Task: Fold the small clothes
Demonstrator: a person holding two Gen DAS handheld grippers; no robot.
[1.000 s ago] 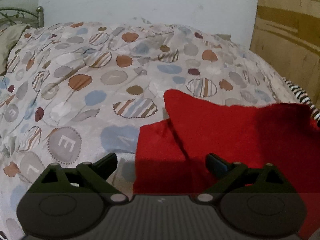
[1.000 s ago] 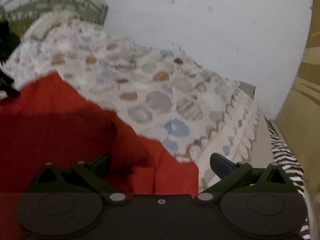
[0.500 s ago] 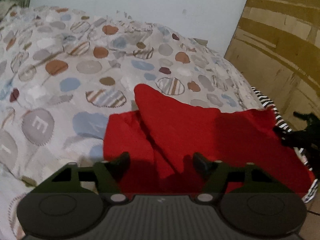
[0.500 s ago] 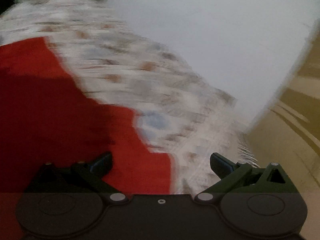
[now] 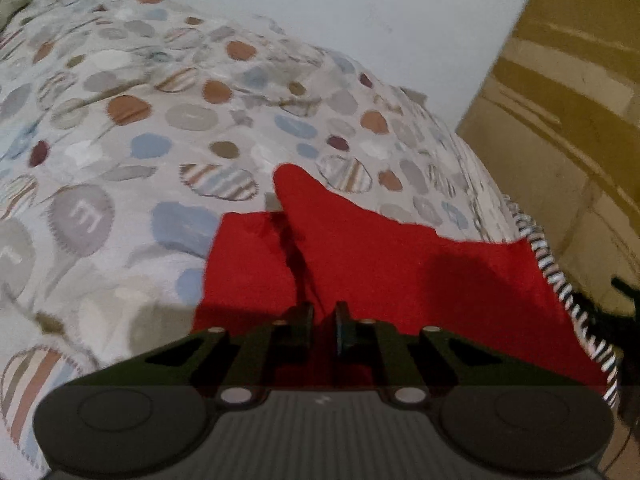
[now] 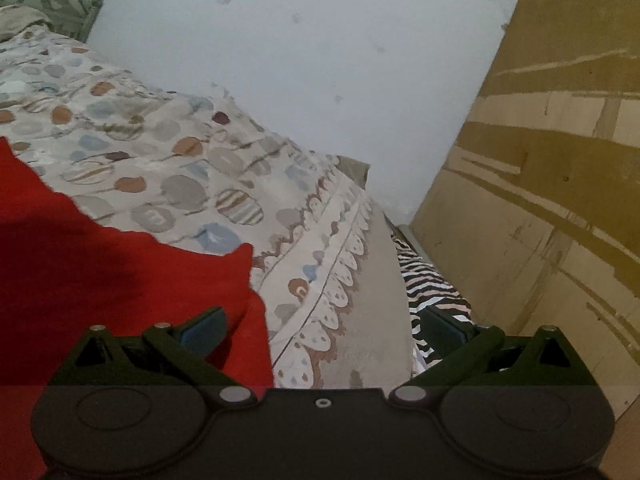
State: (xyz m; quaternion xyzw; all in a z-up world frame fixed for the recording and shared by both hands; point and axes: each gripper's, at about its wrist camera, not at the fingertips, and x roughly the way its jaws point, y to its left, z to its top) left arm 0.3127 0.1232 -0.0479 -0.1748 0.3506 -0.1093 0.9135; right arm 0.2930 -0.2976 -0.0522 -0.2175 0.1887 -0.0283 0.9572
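— Two grippers, what state?
— My left gripper (image 5: pixel 323 316) pinches the red cloth (image 5: pixel 360 256) at six o'clock on the bed (image 5: pixel 120 128); my right gripper (image 6: pixel 320 330) gapes wide.
— Risk?
— Thin pinch; a tug may slip it.

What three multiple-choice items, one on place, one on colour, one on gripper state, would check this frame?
1. The red garment lies on:
A. a patterned bedspread
B. a wooden table
C. a tiled floor

2. The fabric at the bed's edge is:
A. plain blue
B. black-and-white striped
C. green checked

3. The left gripper is:
A. wide open
B. out of view
C. closed on the red garment

Answers: 1 A, spotted cover surrounds it. 2 B, stripes show beside the cardboard. 3 C, fingers nearly meet on red cloth; the right gripper is open.
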